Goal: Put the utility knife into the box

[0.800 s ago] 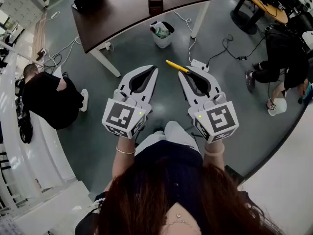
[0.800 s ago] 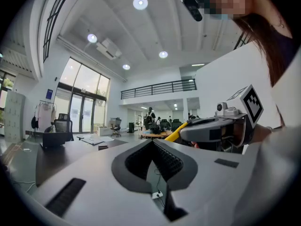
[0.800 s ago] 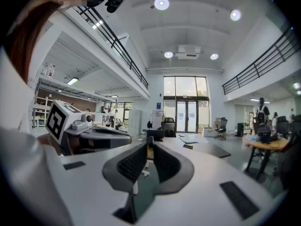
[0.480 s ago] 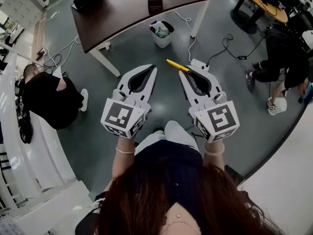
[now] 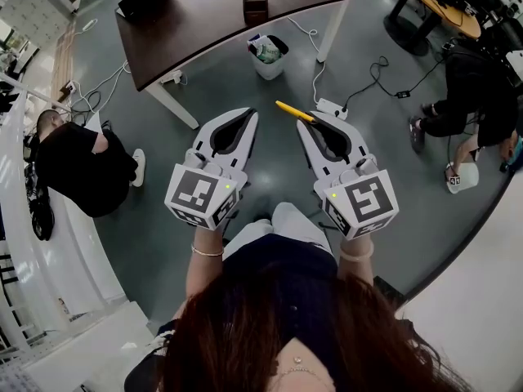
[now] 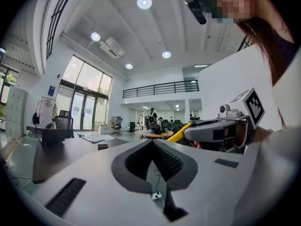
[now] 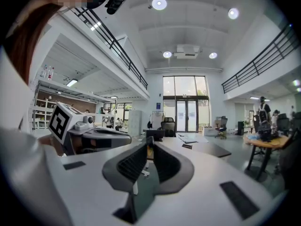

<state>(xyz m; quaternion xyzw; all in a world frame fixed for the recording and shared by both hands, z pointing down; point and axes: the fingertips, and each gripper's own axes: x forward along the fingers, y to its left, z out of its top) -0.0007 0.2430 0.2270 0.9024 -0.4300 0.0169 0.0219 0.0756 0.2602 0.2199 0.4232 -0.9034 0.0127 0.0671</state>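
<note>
Person in black (image 5: 78, 166) sits on the floor, well out to the left of the left claw. Left claw (image 5: 247, 114) is held in the air over the grey floor, jaws pressed together at the tips, nothing between them; the left gripper view shows the same (image 6: 152, 143). Far ahead of both claws: dark tabletop (image 5: 204, 15), with the box (image 5: 256, 3) standing upright on it near its front edge. White bin (image 5: 267, 54) sits on the floor between the tabletop and the claws.

Utility knife (image 5: 292, 109), yellow, is pinched at the tip of the right claw (image 5: 308, 121) and sticks out ahead and to the left, towards the left claw's tip. It is well apart from the box. White power strip (image 5: 329, 106) lies on the floor just beyond the right claw.
</note>
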